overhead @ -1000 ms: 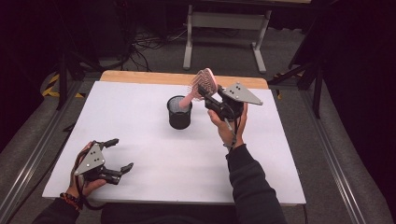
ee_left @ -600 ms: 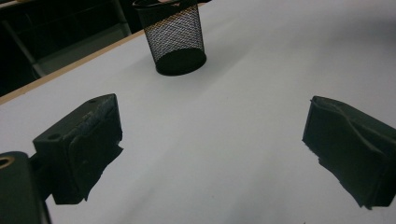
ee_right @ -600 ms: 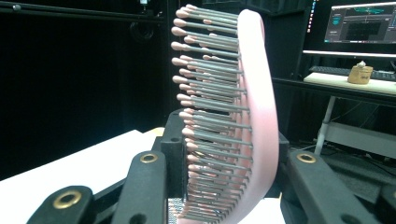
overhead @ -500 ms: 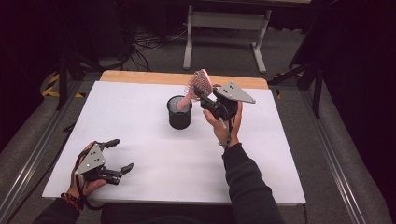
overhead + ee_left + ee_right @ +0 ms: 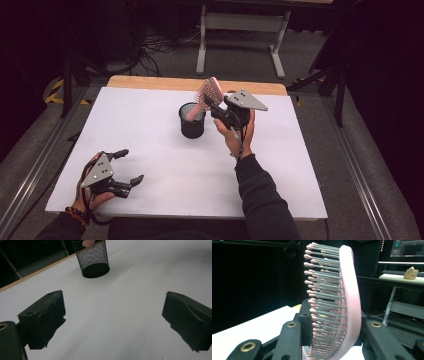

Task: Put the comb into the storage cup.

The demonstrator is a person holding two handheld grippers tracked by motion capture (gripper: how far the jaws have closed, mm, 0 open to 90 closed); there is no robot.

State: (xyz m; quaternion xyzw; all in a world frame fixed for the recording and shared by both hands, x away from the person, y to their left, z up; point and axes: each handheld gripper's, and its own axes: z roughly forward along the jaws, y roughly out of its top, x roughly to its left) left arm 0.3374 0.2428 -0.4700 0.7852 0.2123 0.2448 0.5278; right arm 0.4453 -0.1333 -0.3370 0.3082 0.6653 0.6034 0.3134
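**A:** From the high view, what could go wrong around the mesh cup [image 5: 192,121]?

**B:** The right gripper [image 5: 218,106] holds the pink hairbrush [image 5: 209,92] tilted, its lower end at the cup's rim and its head leaning up and away to the cup's right. The cup looks light. If the brush's lower end catches the rim or pushes sideways, the cup could likely tip or slide on the white table [image 5: 150,130]. The left gripper [image 5: 125,167] lies well on the near-left side of the cup, jaws spread wide and empty, so nothing steadies the cup.

**A:** What is hard to read there?

**B:** Whether the brush's lower end is inside the cup or just over it; the hand [image 5: 235,135] and gripper body cover the join.

**A:** And the left gripper view?

**B:** Its two black jaws stand far apart over bare table, holding nothing. The cup [image 5: 93,258] sits beyond them, its top cut off; a scrap of pink [image 5: 88,243] shows at the rim, too little to judge depth.

**A:** The right gripper view?

**B:** The jaws are closed on the hairbrush [image 5: 348,300], pads on either side of its head among the bristles. A grip on bristles could slip or let the brush twist. The handle and the cup lie hidden below the frame.
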